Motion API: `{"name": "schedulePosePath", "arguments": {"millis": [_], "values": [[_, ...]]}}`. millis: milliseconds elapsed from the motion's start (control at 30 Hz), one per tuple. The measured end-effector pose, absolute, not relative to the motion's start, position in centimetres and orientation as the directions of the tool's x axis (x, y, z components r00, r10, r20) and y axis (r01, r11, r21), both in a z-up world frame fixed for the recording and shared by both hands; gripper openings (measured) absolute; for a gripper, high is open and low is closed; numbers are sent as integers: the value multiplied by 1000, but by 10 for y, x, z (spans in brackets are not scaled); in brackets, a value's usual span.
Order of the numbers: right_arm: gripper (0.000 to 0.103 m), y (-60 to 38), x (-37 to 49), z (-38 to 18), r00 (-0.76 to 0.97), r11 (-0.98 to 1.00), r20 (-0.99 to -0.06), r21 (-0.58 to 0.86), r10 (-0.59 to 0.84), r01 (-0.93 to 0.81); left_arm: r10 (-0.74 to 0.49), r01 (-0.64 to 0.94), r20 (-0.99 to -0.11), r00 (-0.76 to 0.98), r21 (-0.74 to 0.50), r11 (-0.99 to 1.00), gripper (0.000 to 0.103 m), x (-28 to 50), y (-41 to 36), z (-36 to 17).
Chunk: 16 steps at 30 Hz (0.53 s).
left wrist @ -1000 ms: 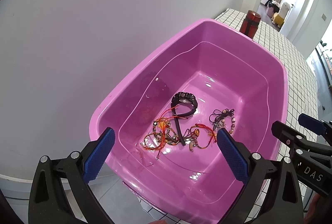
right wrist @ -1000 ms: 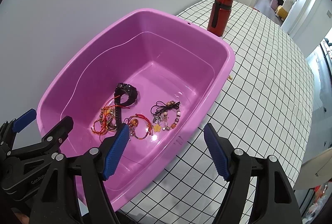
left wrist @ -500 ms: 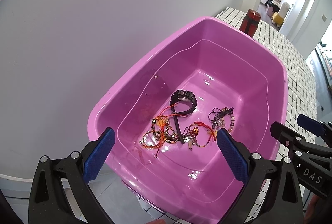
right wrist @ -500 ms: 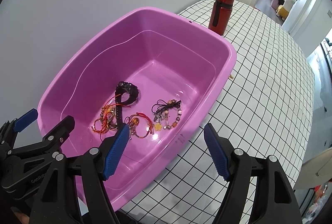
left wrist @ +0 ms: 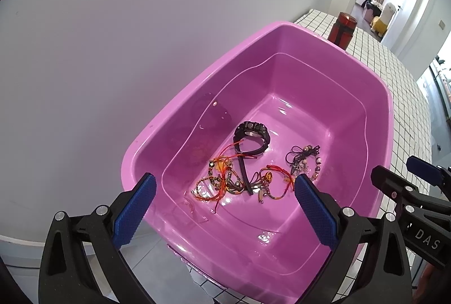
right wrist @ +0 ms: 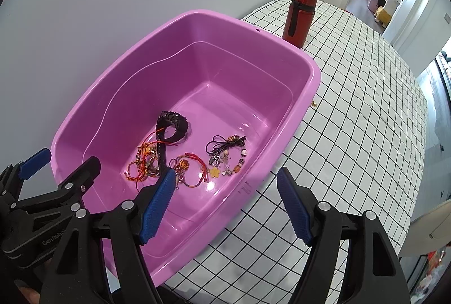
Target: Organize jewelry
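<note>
Left wrist view shows the left gripper (left wrist: 224, 192) hanging above a pink plastic tub (left wrist: 377, 84), its blue-padded jaws spread wide with nothing between them. On the tub floor lie a black wristwatch (left wrist: 251, 136), a tangle of red and orange cord bracelets (left wrist: 218, 180) touching its strap, and a beaded bracelet (left wrist: 305, 160) just beside. From the right wrist, the right gripper (right wrist: 225, 204) also stands apart and empty over the tub's near rim, with a red flask (right wrist: 299, 18) on the checked tablecloth (right wrist: 366, 112) behind.
</note>
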State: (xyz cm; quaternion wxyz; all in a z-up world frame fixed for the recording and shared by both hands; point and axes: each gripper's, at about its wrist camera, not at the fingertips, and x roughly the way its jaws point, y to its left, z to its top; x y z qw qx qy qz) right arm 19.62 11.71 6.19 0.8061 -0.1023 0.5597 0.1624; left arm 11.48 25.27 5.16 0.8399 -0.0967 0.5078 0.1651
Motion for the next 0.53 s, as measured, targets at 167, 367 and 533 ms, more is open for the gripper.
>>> {"name": "schedulePosePath", "arguments": {"millis": [167,367,533], "values": [[71,117,196,61,319,926,-936,18,148,-376,151,-360,-877,455,-27,933,96,112,251,54],[71,117,195,61,320,927,-936,17,147,-375,161,-368,-887,432,-11,930,97,116,251,53],[71,115,196,63,325,929,-934,20,149,-369,178,-375,-885,429,5,927,97,116,252,53]]}}
